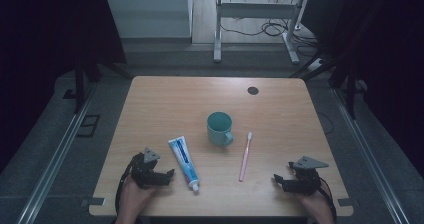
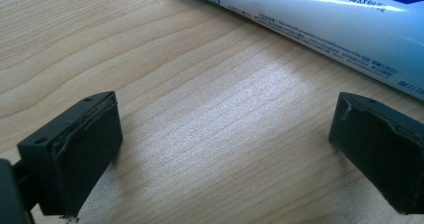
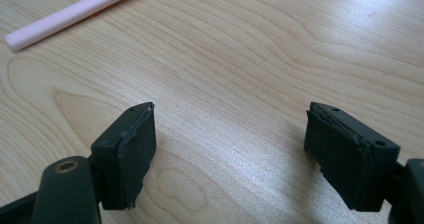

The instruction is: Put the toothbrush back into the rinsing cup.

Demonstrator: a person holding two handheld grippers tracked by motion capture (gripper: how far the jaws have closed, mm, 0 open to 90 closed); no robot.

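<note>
Both grippers rest on the wooden worktop (image 1: 165, 96), fingers spread, pinching nothing.
The soft blue-and-white toothpaste tube (image 1: 183, 163) likely dents; take it mid-body; the light, stiff pink toothbrush (image 1: 245, 156) by its handle.

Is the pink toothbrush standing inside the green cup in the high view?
No, the toothbrush lies flat on the table to the right of the cup, apart from it.

We note a teal mug (image 1: 219, 128) upright near the centre of the wooden table (image 1: 165, 99), handle at 5 o'clock. A dark round disc (image 1: 253, 90) lies at 1 o'clock from the mug, well apart.
</note>
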